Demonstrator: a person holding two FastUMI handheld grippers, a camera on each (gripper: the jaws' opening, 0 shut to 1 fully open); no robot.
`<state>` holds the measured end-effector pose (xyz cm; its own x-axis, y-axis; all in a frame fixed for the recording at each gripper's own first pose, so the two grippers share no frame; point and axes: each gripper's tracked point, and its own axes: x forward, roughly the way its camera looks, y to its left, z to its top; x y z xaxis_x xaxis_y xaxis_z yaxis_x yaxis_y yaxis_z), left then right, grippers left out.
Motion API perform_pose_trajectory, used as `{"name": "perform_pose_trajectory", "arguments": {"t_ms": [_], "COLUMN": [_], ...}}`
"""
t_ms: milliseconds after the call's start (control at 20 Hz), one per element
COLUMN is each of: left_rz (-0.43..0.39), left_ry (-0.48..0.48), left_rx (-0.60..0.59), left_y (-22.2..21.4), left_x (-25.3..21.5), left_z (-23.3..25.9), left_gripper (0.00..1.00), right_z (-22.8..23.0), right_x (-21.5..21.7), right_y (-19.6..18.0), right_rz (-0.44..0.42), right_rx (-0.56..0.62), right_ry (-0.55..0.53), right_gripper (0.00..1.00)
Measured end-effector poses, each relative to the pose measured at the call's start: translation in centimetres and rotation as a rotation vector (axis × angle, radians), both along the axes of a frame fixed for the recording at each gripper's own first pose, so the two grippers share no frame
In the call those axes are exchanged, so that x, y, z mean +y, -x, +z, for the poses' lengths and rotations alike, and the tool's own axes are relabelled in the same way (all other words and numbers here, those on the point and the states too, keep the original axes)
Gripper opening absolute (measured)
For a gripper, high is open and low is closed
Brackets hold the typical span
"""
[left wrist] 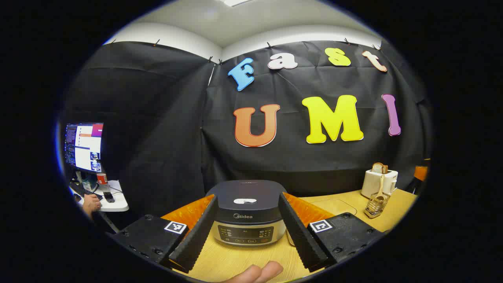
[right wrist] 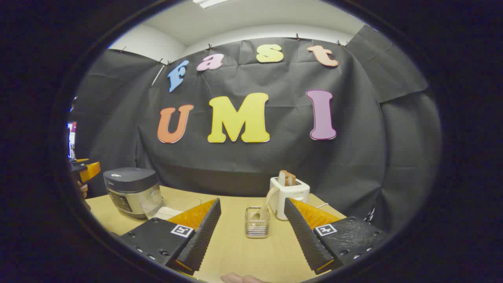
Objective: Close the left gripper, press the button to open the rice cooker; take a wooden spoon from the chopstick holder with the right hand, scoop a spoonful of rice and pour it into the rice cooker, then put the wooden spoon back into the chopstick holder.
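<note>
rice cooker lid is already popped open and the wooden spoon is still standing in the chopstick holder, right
Not quite: the left gripper view shows the rice cooker with its lid still shut. The rest holds: the wooden spoon stands in the chopstick holder, as the right gripper view shows.

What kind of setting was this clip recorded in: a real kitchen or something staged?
Most likely a staged recording booth, not a real kitchen: black cloth hangs as the wall behind a wooden table set with a rice cooker, a toaster and a chopstick holder, and a computer monitor stands at the side.
</note>
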<state>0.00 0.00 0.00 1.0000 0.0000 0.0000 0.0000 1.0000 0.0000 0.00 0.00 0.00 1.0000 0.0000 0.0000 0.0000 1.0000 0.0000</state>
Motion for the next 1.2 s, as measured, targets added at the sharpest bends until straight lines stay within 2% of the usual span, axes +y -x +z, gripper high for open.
{"name": "perform_pose_trajectory", "arguments": {"t_ms": [50, 100, 350, 400, 450, 500, 550, 650, 800, 850, 950, 1000, 1050, 1100, 1200], "left_rz": [-0.017, -0.029, -0.054, -0.06, -0.061, -0.06, -0.06, -0.102, -0.164, -0.17, -0.173, -0.174, -0.165, -0.146, -0.128], "left_ry": [0.007, 0.011, 0.033, 0.04, 0.045, 0.043, 0.041, 0.049, 0.052, 0.057, 0.074, 0.077, 0.075, 0.07, 0.052], "left_rx": [0.009, 0.016, 0.056, 0.068, 0.077, 0.084, 0.085, 0.08, 0.157, 0.187, 0.216, 0.225, 0.234, 0.241, 0.262], "left_y": [0.2, 0.3, 0.4, 0.3, 0.2, 0.1, 0.0, -0.4, -1.5, -1.9, -3.0, -3.7, -4.5, -5.4, -6.9], "left_x": [0.0, 0.0, 0.7, 0.6, 0.7, 0.8, 0.9, 0.0, -1.0, -1.1, -0.8, -0.9, -0.6, -0.3, 0.0], "left_z": [0.0, 0.0, -0.6, -0.9, -1.0, -1.0, -1.0, -0.5, -1.1, -1.4, -1.1, -0.9, -0.7, -0.7, -0.7], "left_gripper": [0.97, 0.97, 0.97, 0.96, 0.96, 0.95, 0.95, 0.94, 0.75, 0.72, 0.55, 0.36, 0.27, 0.13, 0.03], "right_z": [0.0, 0.1, 1.1, 1.1, 1.1, 1.0, 0.8, 0.4, -0.1, -0.3, -0.8, -1.0, -1.1, -1.4, -1.4], "right_x": [0.1, 0.1, 0.0, -0.2, -0.4, -0.5, -0.4, -0.3, -1.1, -1.3, -1.4, -1.8, -2.0, -2.0, -2.7], "right_y": [0.4, 1.1, 2.0, 2.2, 2.4, 2.4, 2.4, 2.7, 2.9, 2.9, 3.0, 2.9, 2.8, 2.8, 3.0], "right_rz": [-0.004, -0.006, -0.015, -0.02, -0.025, -0.027, -0.017, 0.003, -0.005, -0.006, 0.002, -0.002, -0.005, -0.004, -0.009], "right_rx": [0.006, 0.008, 0.005, 0.004, 0.003, 0.005, 0.011, 0.023, 0.022, 0.023, 0.027, 0.024, 0.026, 0.032, 0.028], "right_ry": [0.001, 0.002, -0.009, -0.009, -0.009, -0.012, -0.023, -0.042, -0.055, -0.061, -0.077, -0.09, -0.098, -0.098, -0.107], "right_gripper": [1.0, 0.96, 0.97, 0.94, 0.97, 0.94, 0.97, 0.97, 0.97, 0.97, 0.94, 0.94, 0.94, 0.96, 0.96]}}
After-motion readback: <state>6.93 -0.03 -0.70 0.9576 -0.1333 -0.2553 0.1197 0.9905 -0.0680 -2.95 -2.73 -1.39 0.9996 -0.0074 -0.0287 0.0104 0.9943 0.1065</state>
